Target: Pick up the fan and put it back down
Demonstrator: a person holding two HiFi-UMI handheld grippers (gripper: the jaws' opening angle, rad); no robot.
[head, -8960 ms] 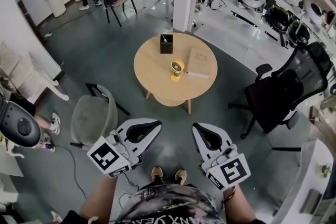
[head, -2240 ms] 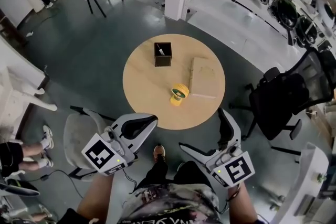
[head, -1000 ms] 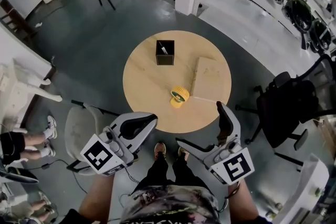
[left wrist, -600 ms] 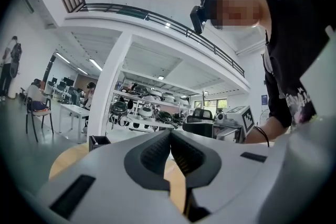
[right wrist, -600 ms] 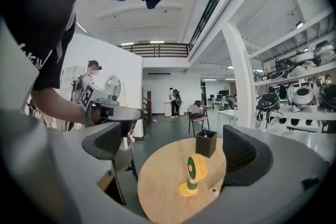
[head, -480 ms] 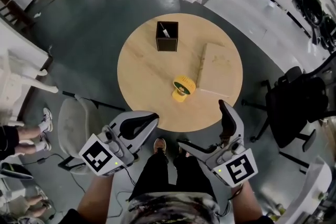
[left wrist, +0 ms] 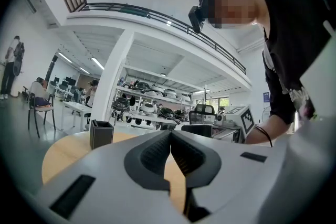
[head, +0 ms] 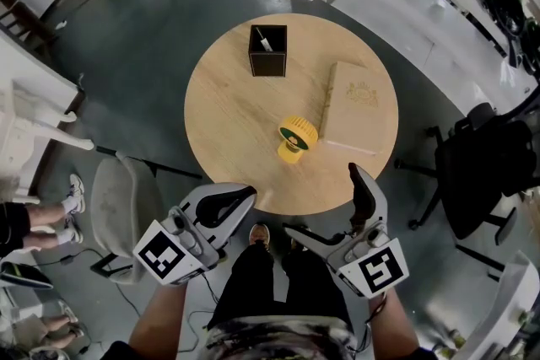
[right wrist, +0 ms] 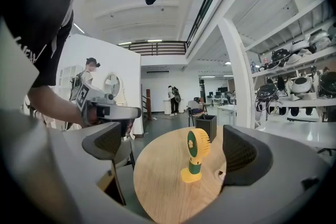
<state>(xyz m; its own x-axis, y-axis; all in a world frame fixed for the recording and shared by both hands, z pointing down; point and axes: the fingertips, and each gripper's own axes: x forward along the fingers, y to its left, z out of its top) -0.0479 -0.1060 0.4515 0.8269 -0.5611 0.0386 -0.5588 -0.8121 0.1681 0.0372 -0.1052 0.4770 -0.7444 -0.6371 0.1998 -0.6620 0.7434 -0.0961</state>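
On the round table (head: 221, 118), we find the yellow fan (head: 296, 137) standing upright on its base, just toward 6 o'clock from the table's centre. A flat tan box (head: 359, 108) lies at the fan's 2 o'clock, near it; a black holder (head: 267, 51) stands at its 11 o'clock, well apart. We hold the right gripper (head: 329, 211) at the fan's 5 o'clock, over the table edge, jaws spread wide and clear of the fan. The left gripper (head: 243, 194) sits at 7 o'clock, jaws pressed together on nothing.
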